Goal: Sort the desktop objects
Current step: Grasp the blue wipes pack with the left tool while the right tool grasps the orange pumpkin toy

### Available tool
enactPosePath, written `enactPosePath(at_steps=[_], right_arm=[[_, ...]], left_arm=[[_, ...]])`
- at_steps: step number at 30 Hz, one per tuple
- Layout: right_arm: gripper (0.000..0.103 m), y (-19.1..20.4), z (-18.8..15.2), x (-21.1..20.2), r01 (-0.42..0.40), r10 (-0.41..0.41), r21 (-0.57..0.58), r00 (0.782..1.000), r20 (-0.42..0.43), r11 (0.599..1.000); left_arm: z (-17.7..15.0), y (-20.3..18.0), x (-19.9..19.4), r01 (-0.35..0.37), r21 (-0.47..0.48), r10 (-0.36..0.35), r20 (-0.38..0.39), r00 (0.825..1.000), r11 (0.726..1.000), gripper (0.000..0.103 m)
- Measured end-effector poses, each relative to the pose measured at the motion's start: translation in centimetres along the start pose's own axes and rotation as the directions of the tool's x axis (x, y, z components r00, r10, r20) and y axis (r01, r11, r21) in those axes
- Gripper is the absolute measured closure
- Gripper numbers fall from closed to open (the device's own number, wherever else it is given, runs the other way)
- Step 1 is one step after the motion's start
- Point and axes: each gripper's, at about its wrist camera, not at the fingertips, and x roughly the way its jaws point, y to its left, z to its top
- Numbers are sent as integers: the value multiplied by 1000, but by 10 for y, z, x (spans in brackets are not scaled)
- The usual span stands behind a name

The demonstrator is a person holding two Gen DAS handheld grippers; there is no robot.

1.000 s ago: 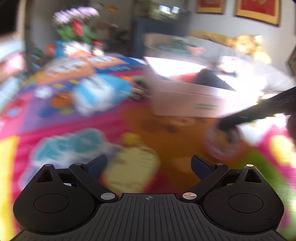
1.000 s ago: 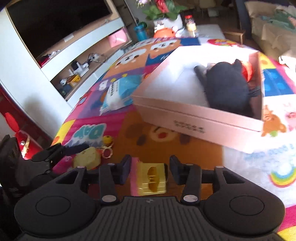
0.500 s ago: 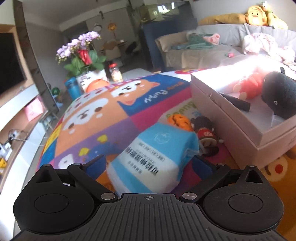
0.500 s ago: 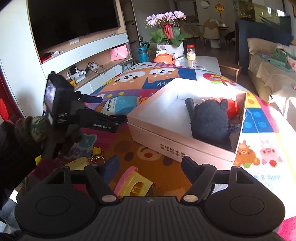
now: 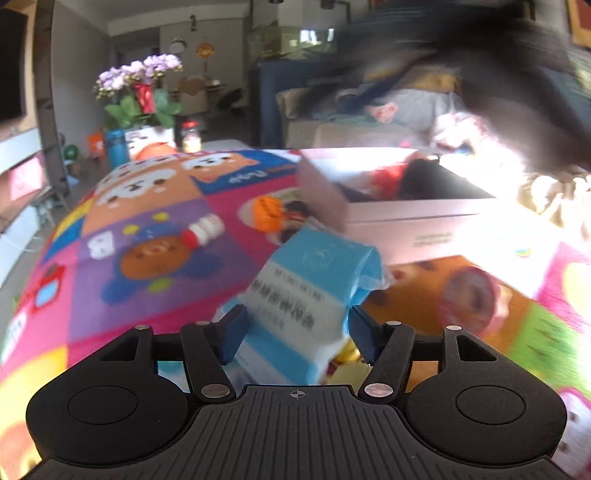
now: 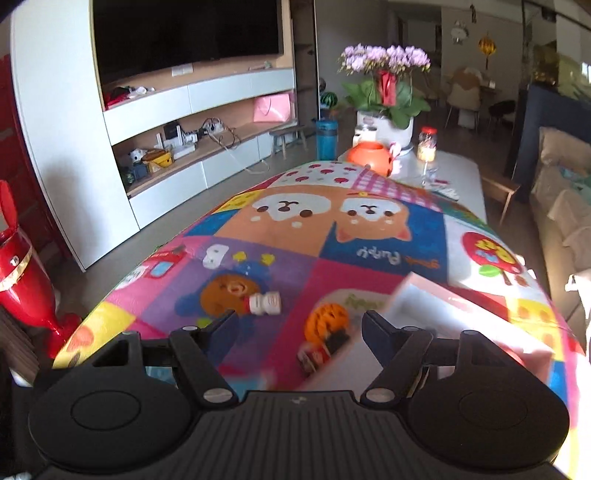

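The left gripper [image 5: 295, 328] is closing, and its blue pads press on both sides of a blue-and-white tissue pack [image 5: 306, 295] that stands tilted between them, lifted above the play mat [image 5: 147, 295]. The pack's far end leans toward the pink box [image 5: 424, 221], the open carton that sits on the mat to the right in the left wrist view. Inside the box lie a red toy [image 5: 388, 177] and a dark plush [image 5: 424, 177], both blurred. Just left of the box on the mat are an orange toy [image 5: 267, 216] and, farther left, a small white bottle with a red cap [image 5: 203, 230] lying on its side. In front of the box, toward the gripper, a round pink thing [image 5: 469, 299] rests on the mat, too blurred to identify. A dark smear crosses the top right above the box; I cannot tell what it is.

The right gripper [image 6: 299, 328] is also closing, with nothing between its jaws; they stand apart above the mat. Beyond them, a corner of the box [image 6: 424, 295] shows to the right, with the orange toy [image 6: 327, 321] just beside it and the bottle [image 6: 264, 302] farther left.

The mat is a bright patchwork of cartoon dogs and bears. Beyond its far edge, past the box, stand a pot of purple orchids [image 6: 384, 92], an orange pot [image 6: 369, 157] and a blue bottle [image 6: 327, 138]. Left of them is a white wall unit [image 6: 184, 122] with a dark television [image 6: 184, 33]; a sofa [image 6: 561, 206] runs along the right.

Both grippers point downward at the mat.
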Motion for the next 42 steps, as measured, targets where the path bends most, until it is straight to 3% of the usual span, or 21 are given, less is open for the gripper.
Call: enactPosePath(at_steps=[2, 3, 5, 8, 11, 13, 15, 16, 19, 21, 24, 26, 28, 30, 31, 35, 39, 42], right_arm=[[46, 3, 22, 36, 21, -21, 12, 997, -74, 1000], [46, 4, 31, 58, 43, -40, 21, 991, -127, 999], [46, 6, 37, 95, 80, -71, 36, 975, -210, 996], [46, 15, 31, 132, 160, -168, -52, 951, -258, 986], [46, 18, 24, 160, 215, -239, -109, 915, -324, 971], [50, 17, 19, 169, 221, -243, -104, 897, -368, 970], [64, 22, 14, 164, 221, -264, -160, 902, -341, 962], [65, 25, 13, 159, 207, -257, -178, 908, -332, 962], [79, 23, 14, 129, 156, -180, -103, 939, -294, 982], [101, 21, 16, 99, 107, -116, -49, 962, -248, 993], [101, 16, 7, 47, 37, -38, -9, 983, -179, 999], [100, 18, -2, 20, 27, -33, -43, 987, -156, 999], [100, 21, -9, 8, 28, -38, -65, 986, -165, 998], [92, 21, -12, 6, 28, -38, -62, 985, -168, 998], [87, 21, -11, 9, 25, -34, -58, 985, -166, 998], [43, 28, -8, 42, -8, 1, -36, 985, -175, 999], [39, 47, -7, 92, 65, -93, -141, 976, -197, 988], [40, 53, -8, 125, 81, -135, -191, 949, -285, 978]], left_arm=[[-7, -4, -3, -28, -13, 28, 15, 999, 1000, 20], [-10, -5, -3, -47, -22, 48, 23, 999, 999, 16], [-14, -2, -1, -56, -53, 57, 20, 998, 997, 14], [-15, 5, -1, -50, -91, 53, 26, 998, 995, 10], [-16, 7, -2, -42, -108, 46, 33, 998, 993, 8], [-17, 7, -3, -35, -109, 40, 42, 998, 993, 8], [-18, 8, -5, -31, -113, 37, 52, 998, 993, 8], [-18, 8, -6, -30, -117, 36, 54, 998, 993, 7], [-18, 11, -6, -39, -134, 47, 58, 997, 990, 7], [-18, 12, -8, -48, -144, 58, 65, 996, 988, 7], [-19, 13, -12, -56, -155, 67, 66, 996, 986, 7], [-19, 11, -12, -49, -158, 58, 53, 997, 986, 7], [-18, 7, -10, -70, -155, 76, 35, 996, 985, 7], [-16, 1, -12, -80, -147, 86, 35, 996, 986, 7], [-14, -1, -13, -81, -143, 87, 38, 995, 986, 7], [-7, -14, -22, -121, -90, 127, 58, 990, 988, 4], [-9, -11, -24, -144, -84, 149, 55, 987, 986, 3], [-14, -3, -25, -140, -119, 146, 49, 988, 983, 3]])
